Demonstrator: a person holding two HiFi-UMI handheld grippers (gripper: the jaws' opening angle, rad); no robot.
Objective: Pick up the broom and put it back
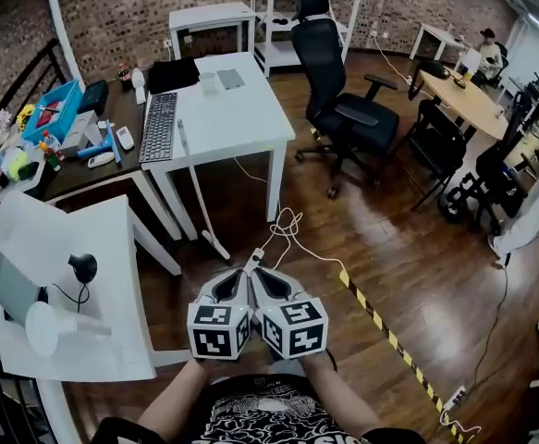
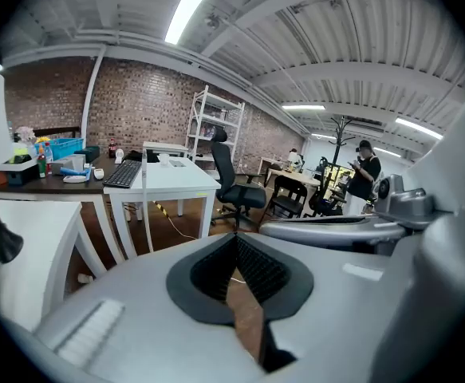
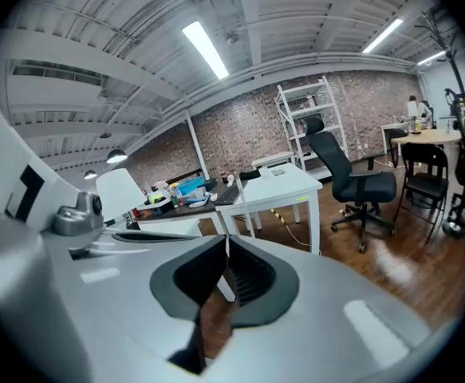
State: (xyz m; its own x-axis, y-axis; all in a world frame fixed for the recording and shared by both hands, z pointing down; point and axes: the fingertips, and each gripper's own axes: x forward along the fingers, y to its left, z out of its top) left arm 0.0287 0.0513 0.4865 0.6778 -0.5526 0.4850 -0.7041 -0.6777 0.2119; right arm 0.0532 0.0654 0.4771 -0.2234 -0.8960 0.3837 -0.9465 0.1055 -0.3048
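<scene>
Broom [image 1: 198,192] against white table [image 1: 241,123], cable [image 1: 288,222] on floor [image 1: 408,276] beside.

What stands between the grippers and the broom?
Nothing visible does. Only bare wooden floor separates the left gripper and right gripper from the broom leaning on the white desk; a white cable lies flat to its right.

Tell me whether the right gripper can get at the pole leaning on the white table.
Probably yes: only bare floor separates the right gripper from the pole, though its fingers are shut.
</scene>
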